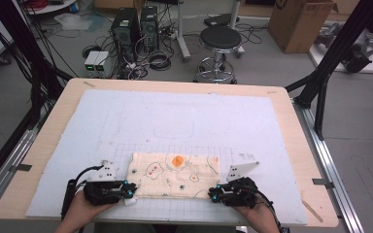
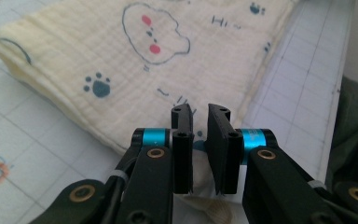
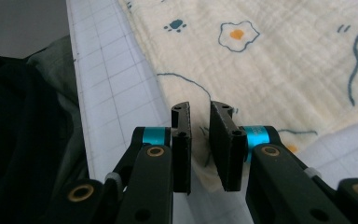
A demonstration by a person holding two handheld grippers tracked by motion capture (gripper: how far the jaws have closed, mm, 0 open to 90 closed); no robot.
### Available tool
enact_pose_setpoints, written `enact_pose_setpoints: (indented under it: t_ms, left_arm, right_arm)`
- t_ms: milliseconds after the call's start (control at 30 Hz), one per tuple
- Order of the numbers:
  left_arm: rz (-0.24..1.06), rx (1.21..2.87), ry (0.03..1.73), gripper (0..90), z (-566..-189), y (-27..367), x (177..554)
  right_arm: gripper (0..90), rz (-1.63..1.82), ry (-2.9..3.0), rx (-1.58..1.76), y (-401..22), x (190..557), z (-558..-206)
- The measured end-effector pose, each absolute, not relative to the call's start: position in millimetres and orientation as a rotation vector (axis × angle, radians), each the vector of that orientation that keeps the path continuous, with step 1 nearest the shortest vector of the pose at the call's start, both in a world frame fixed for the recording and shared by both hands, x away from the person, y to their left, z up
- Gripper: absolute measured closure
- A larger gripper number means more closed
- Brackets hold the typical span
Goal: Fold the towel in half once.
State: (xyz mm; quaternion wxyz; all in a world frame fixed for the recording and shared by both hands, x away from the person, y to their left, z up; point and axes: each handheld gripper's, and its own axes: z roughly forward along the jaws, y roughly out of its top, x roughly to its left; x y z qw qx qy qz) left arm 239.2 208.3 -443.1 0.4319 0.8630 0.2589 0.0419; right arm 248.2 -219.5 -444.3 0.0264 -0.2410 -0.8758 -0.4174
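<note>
Item: folded cream cloth [image 1: 176, 174], muslin weave, printed with blue outline figures, paw marks, fried-egg shapes and one orange disc. Position: flat on the white gridded mat [image 1: 175, 121] that covers the wooden desk [image 1: 48, 145], near the desk's front edge, long side running left to right.

Left tool [image 1: 130, 189]: held in the person's left hand [image 1: 85, 206] at the cloth's near left corner. In the left gripper view [image 2: 199, 122] the two black jaws stand a narrow gap apart, with the cloth's corner edge rising between them; whether the pads press on the fabric cannot be told.

Right tool [image 1: 214, 193]: held in the right hand [image 1: 255, 211] at the cloth's near right corner. In the right gripper view [image 3: 200, 120] the jaws likewise stand a narrow gap apart over the corner's hem, fabric showing in the gap; contact of the pads cannot be told.

Surroundings: black stool [image 1: 219, 41], computer towers [image 1: 136, 29] and a cardboard box [image 1: 298, 22] on the floor beyond the desk.
</note>
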Motion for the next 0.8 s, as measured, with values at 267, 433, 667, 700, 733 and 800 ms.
enact_pose_setpoints:
  t_ms: [267,433,667,700,733,800]
  left_arm:
    - [0.097,2.127,0.649,76.9,-443.2,210.8,237.9]
    - [0.104,2.060,0.656,69.6,-436.4,214.7,240.4]
    - [0.117,1.997,0.670,62.3,-430.0,212.6,247.6]
    - [0.126,1.995,0.667,61.2,-428.8,211.8,248.6]
    - [0.129,1.987,0.668,60.6,-428.1,210.6,249.4]
    - [0.139,1.991,0.665,60.1,-426.5,209.0,252.2]
  right_arm:
    - [75.8,-1.314,-2.679,-0.762,-225.5,245.9,-445.8]
    - [72.3,-1.440,-2.615,-0.754,-230.2,246.1,-438.3]
    - [62.3,-1.502,-2.605,-0.787,-226.4,253.0,-428.7]
    - [60.0,-1.510,-2.605,-0.788,-226.0,254.8,-427.5]
    - [56.8,-1.514,-2.605,-0.805,-225.2,256.0,-426.0]
    - [53.3,-1.529,-2.612,-0.816,-223.8,259.0,-423.2]
